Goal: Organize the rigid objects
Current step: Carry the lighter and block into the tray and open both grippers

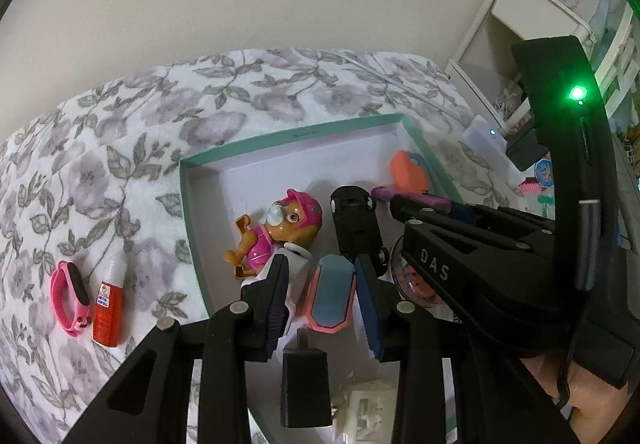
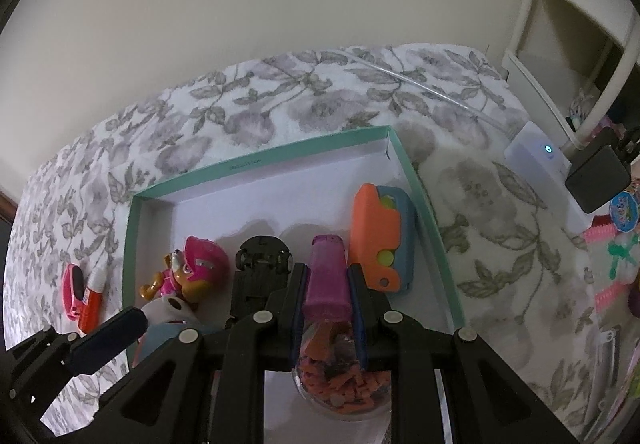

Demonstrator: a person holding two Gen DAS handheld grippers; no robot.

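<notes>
Right gripper (image 2: 327, 296) is clamped on a clear bottle with a purple cap (image 2: 326, 276), the blue pads pressing the cap on both sides. Bottle's long axis runs straight along the fingers, cap forward, its round clear body full of orange bits nearest the camera. It hangs over the white floor of the teal-rimmed box (image 2: 256, 161), so the release spot lies directly below and slightly ahead; judging by that, this hand only needs to lower and let go. Just beyond the cap is free floor, with the black toy car (image 2: 260, 264) close on its left and the orange-and-blue toy (image 2: 378, 240) close on its right, against the box's right wall.

Left gripper (image 1: 322, 284) has its jaws apart and holds nothing; a pink-and-blue flat piece (image 1: 332, 292) lies in the box between the fingers, whether touched I cannot tell. Just ahead of it lies the pup figure in a pink helmet (image 1: 276, 228), on its back inside the box.

Outside the box on the floral bedspread (image 1: 160, 115), well to the left, lie a pink watch band (image 1: 70, 296) and a red-and-white tube (image 1: 108, 304), side by side, long axes roughly parallel to the box's left wall. Left hand is the nearer one for those.

Right hand comes in low from the near-right; left hand sits low over the near edge.
</notes>
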